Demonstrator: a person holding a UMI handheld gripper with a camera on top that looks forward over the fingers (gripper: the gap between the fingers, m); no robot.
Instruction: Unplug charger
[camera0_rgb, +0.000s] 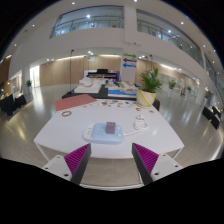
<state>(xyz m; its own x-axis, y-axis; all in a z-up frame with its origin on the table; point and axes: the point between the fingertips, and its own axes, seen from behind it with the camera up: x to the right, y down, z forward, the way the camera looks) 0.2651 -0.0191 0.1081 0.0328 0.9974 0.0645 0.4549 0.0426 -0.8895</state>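
Note:
A white table (70, 138) stands just ahead of my fingers. On its middle lies a pale blue-white power strip (103, 132) with a dark charger (112, 127) plugged into its top. A thin white cable (143, 125) loops to the right of it, and a small ring-shaped item (66, 114) lies at the far left of the tabletop. My gripper (111, 160) is open, its magenta pads (76, 157) spread wide, short of the table's near edge and holding nothing.
A red-brown panel (74, 102) lies on a further table behind. A potted plant (150, 85) in a yellow pot stands at the back right. More tables, dark chairs (12, 103) and a banner (129, 68) fill a large hall. Grey floor tiles (110, 174) lie below.

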